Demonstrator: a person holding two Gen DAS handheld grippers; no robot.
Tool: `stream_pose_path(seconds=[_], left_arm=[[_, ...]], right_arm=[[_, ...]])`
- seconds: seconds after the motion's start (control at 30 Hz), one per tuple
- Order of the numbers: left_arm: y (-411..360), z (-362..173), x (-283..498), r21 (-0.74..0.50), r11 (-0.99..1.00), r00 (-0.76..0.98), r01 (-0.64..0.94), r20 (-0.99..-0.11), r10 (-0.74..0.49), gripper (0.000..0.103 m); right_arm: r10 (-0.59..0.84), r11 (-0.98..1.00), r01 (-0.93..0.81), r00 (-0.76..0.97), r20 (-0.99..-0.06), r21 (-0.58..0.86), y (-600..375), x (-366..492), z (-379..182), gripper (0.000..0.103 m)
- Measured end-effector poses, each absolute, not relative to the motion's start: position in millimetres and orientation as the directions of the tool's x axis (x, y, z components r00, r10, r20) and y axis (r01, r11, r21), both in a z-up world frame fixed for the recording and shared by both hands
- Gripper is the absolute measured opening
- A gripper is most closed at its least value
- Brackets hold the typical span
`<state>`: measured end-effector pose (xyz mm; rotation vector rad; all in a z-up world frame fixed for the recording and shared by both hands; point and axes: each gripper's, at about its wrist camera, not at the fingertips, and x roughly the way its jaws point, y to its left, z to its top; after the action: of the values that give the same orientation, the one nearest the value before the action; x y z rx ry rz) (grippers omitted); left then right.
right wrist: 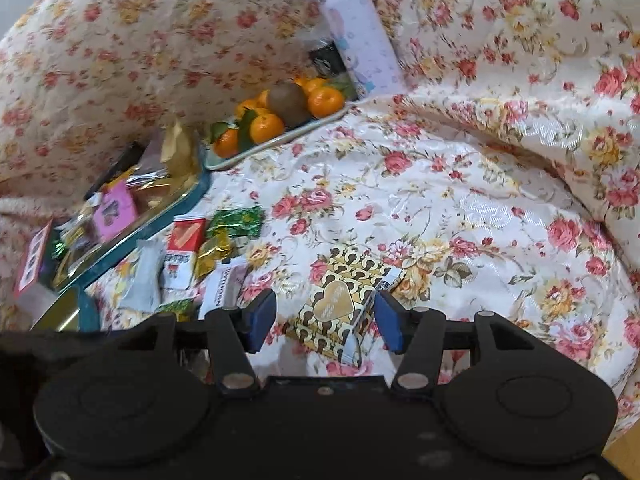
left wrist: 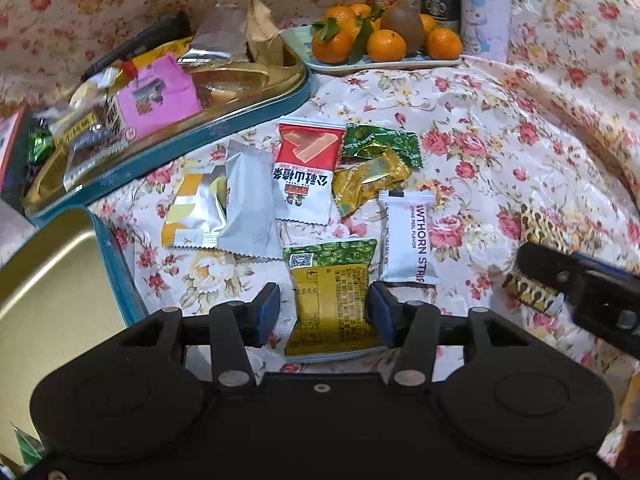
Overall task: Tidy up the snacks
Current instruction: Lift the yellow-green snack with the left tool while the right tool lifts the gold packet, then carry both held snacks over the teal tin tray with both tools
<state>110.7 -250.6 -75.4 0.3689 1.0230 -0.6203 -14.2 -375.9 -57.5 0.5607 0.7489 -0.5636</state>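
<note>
My left gripper [left wrist: 324,312] is open, its jaws on either side of a yellow-and-green snack packet [left wrist: 330,300] lying on the floral cloth. Beyond it lie a white hawthorn strip [left wrist: 408,236], a red-and-white packet [left wrist: 306,172], a silver packet [left wrist: 246,204], a gold candy [left wrist: 368,184] and a green wrapper [left wrist: 380,142]. My right gripper [right wrist: 326,318] is open around a brown-and-gold packet with a heart [right wrist: 340,304]. That packet also shows at the right of the left wrist view [left wrist: 536,240], beside the right gripper [left wrist: 576,284].
A teal tin [left wrist: 168,148] holding several snacks stands at the left, with its gold-lined lid [left wrist: 48,280] nearer me. A plate of tangerines and a kiwi [left wrist: 384,40], a dark can [left wrist: 440,0] and a lilac bottle [right wrist: 360,32] stand at the back.
</note>
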Motion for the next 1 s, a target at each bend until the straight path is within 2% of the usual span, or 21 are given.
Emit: stream_pose_path(seconds=[0.1,0.4,0.5,0.53,0.7,1.0], left_arm=[[-249,-76,108,0.001,0.773,0.385,0.634,-0.868,-0.314,0.057],[-246,-77,102,0.002,0.788,0.420,0.615,-0.847,-0.326,0.056],[-246,-76,101,-0.006,0.799,0.423,0.601,-0.846,-0.324,0.049],[-247,-75,99,-0.002,0.800,0.427,0.600,-0.845,-0.322,0.043],[-249,-73,83,0.024,0.796,0.439,0.605,-0.844,-0.307,0.040],[-217,-60,60,-0.064,0.834,0.414,0.548,-0.846,-0.337,0.040]], right_arm=[[-0.265,0.691,0.674,0.573,-0.776,0.262,-378,-10,-67,0.057],[-0.387,0.770,0.633,0.566,-0.728,0.083,-352,-10,-76,0.044],[-0.417,0.794,0.607,0.578,-0.701,0.028,-343,-12,-79,0.042],[-0.418,0.804,0.595,0.588,-0.692,0.020,-341,-14,-78,0.040],[-0.375,0.828,0.557,0.635,-0.676,0.064,-339,-30,-66,0.039],[-0.300,0.865,0.488,0.690,-0.659,0.117,-318,-59,-46,0.039]])
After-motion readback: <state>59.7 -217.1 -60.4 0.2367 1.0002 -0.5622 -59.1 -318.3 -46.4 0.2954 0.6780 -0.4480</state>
